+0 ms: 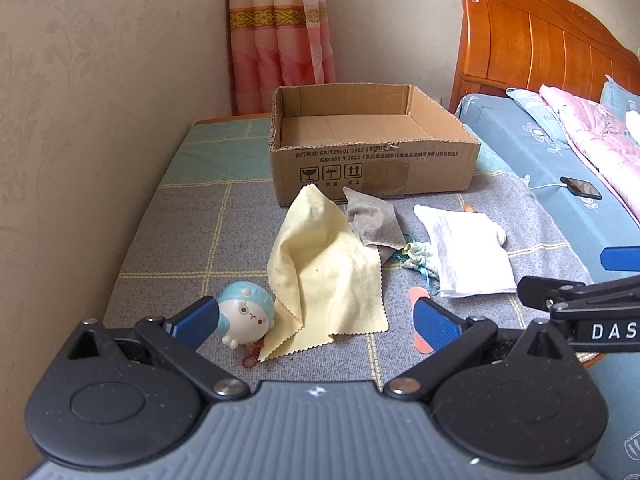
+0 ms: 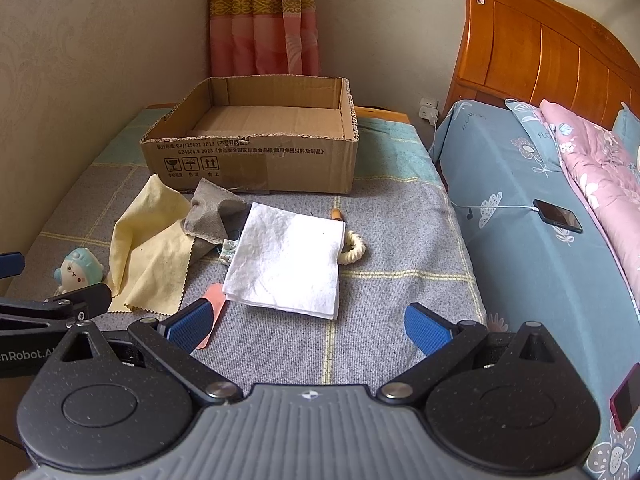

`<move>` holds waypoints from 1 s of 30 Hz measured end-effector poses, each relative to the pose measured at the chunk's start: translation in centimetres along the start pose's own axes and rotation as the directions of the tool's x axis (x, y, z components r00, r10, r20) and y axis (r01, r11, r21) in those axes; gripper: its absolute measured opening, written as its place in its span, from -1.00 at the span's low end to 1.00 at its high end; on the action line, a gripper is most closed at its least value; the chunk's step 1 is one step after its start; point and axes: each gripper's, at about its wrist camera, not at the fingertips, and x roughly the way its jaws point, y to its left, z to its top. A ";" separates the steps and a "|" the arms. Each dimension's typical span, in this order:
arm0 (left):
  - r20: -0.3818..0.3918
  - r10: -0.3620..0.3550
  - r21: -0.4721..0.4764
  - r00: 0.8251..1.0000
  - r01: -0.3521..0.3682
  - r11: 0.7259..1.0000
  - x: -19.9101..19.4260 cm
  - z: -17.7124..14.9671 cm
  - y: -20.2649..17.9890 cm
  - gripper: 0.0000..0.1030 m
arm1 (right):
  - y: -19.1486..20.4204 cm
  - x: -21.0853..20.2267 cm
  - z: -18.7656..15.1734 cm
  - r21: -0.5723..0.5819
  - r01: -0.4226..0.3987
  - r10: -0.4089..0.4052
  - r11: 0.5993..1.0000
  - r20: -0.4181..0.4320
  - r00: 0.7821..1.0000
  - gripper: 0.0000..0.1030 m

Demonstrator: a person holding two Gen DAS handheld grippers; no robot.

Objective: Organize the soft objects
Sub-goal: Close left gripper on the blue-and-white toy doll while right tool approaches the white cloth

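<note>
We see only part of the small blue drawstring pouch, tucked under the folded white cloth, which also covers half the cream braided ring. The red phone is cut off by the right wrist view's edge, and the cardboard box print is too small for us to read.

A crumpled yellow cloth overlaps a grey cloth beside a folded white cloth, all lying near an open, empty cardboard box at the far side.

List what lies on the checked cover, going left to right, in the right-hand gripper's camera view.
Small blue-capped toy → yellow cloth → grey cloth → folded white cloth → cream braided ring. The cardboard box stands behind them all.
</note>
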 end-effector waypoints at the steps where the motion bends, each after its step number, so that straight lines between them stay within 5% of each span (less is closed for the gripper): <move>1: 0.012 -0.004 0.001 1.000 0.004 1.000 0.1 0.0 0.2 0.99 | 0.0 0.0 0.1 -0.003 0.000 0.000 1.000 0.002 1.000 1.00; 12: 0.039 0.010 0.032 0.999 -0.012 0.999 2.1 -1.1 2.7 0.99 | -0.6 1.7 0.6 -0.073 -0.064 0.067 0.995 0.047 0.997 1.00; 30: -0.089 -0.023 0.004 0.996 0.024 1.000 7.8 -4.0 6.7 0.99 | -0.3 5.5 -0.6 -0.162 -0.095 0.093 0.982 -0.016 0.996 1.00</move>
